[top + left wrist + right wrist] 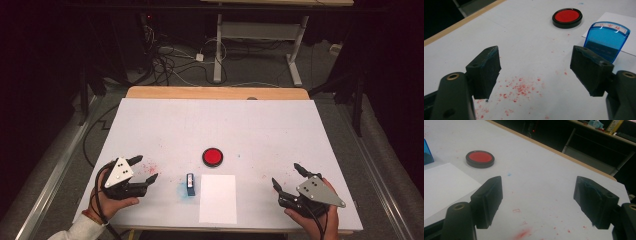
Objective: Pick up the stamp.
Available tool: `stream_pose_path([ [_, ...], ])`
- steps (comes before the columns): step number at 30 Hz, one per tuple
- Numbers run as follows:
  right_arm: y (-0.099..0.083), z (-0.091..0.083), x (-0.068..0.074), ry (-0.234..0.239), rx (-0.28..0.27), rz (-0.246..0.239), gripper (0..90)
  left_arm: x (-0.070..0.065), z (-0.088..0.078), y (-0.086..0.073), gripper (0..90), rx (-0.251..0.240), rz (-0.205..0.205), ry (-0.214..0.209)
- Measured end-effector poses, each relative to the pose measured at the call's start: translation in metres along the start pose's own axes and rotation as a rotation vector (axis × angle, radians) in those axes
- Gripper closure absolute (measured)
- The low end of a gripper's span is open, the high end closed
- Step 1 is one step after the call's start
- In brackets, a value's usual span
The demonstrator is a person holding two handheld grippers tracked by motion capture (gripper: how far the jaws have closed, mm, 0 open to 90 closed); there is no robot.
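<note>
Left gripper jaws spread, empty, near blue stamp; right gripper spread, empty, right of paper.

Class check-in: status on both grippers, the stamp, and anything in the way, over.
Left hand-held gripper open, right hand-held gripper open, both empty. Stamp upright beside paper, untouched. Ink pad beyond; nothing in the way.
</note>
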State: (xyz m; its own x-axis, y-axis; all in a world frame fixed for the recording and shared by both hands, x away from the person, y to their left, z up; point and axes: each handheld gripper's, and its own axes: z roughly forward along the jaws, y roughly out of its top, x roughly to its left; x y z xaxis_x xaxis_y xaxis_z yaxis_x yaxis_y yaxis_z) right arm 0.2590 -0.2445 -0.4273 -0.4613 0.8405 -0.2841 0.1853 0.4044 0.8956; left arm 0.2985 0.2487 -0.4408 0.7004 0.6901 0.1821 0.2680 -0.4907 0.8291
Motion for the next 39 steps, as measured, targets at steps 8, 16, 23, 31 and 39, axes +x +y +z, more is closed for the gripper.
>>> stream_pose_path([
  [8, -0.002, 0.003, -0.001, 0.024, 0.016, 0.002, 23.1, -0.003, 0.002, 0.001, 22.2, 0.037, -0.007, -0.028],
  [16, -0.004, 0.007, 0.000, 0.029, 0.031, 0.001, 23.4, -0.012, 0.004, 0.007, 22.1, 0.052, -0.004, -0.066],
  [23, -0.007, 0.009, -0.001, 0.035, 0.047, 0.000, 23.5, -0.026, 0.013, 0.015, 22.1, 0.071, 0.033, -0.126],
  [31, -0.007, 0.013, 0.002, 0.049, 0.067, -0.018, 23.6, -0.038, 0.029, 0.022, 22.1, 0.097, 0.055, -0.212],
  [39, -0.008, 0.015, 0.004, 0.059, 0.079, -0.025, 23.6, -0.048, 0.055, 0.031, 21.3, 0.141, 0.084, -0.309],
])
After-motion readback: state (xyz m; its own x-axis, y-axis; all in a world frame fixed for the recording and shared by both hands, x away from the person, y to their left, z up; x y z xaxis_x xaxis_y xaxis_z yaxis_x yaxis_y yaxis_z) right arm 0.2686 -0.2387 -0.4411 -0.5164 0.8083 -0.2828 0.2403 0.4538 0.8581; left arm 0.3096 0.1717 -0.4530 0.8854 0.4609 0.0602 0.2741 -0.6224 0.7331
